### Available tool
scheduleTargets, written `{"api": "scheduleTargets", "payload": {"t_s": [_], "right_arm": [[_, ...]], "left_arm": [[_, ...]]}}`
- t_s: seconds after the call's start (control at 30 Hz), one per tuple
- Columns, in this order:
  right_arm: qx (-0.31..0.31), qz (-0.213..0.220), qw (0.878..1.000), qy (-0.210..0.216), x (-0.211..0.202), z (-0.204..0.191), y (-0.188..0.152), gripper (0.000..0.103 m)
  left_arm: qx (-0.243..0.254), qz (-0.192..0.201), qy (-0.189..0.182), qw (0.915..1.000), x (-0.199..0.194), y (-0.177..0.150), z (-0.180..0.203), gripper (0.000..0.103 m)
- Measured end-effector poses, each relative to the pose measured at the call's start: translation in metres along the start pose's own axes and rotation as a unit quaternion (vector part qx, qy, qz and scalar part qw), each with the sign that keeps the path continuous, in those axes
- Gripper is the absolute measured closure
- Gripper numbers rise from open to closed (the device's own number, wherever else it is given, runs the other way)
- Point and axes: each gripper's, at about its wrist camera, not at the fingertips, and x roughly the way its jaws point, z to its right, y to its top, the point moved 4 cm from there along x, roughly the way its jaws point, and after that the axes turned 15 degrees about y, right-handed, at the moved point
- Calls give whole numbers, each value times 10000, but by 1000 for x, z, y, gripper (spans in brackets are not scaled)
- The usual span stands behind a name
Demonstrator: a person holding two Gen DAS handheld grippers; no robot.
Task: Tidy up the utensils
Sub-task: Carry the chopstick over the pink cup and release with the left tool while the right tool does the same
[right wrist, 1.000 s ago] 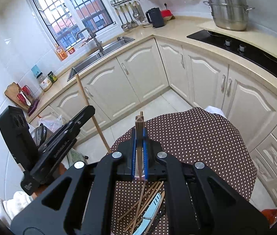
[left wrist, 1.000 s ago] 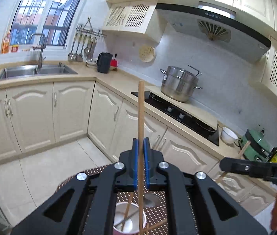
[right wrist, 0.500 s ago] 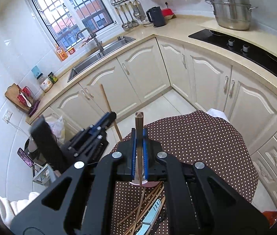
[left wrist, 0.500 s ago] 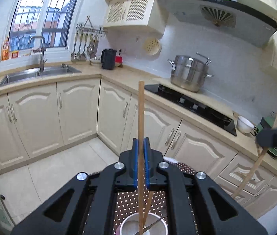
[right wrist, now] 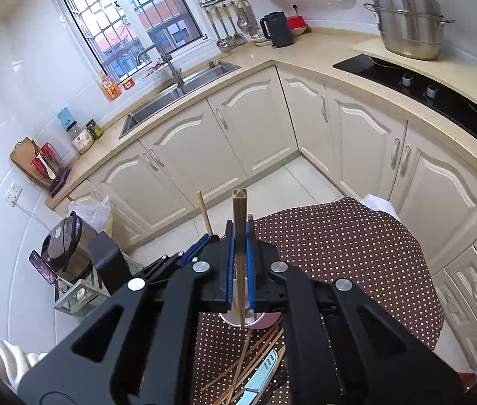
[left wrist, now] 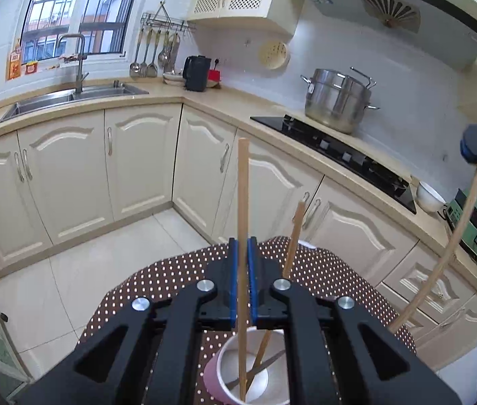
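Paper cup is light: L gripper clamps a chopstick w/ tip already inside, R gripper clamps another stick over the rim, so a skewed drop could tip it onto the table.

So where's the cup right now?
In the left wrist view, the cup stands on the dotted tablecloth, directly below the left hand-held gripper, whose chopstick dips into it.

Cup on table; chopsticks in cup; loose chopsticks before cup.
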Motion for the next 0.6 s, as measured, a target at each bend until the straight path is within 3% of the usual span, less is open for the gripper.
{"api": "scheduleTargets", "payload": {"t_s": [0.33, 0.43, 0.6], "right_arm": [[-209, 7, 9998, -59, 1, -7, 9, 97], [-144, -66, 9999, -49, 7, -4, 1, 97], [-115, -218, 9997, -64, 19, -2, -11, 97]], "left_arm": [[-69, -321, -157, 9993, -17, -21, -6, 96], [-122, -357, -219, 9990, -25, -23, -8, 78], [-150, -442, -330, 9984, -35, -26, -5, 70]]}}
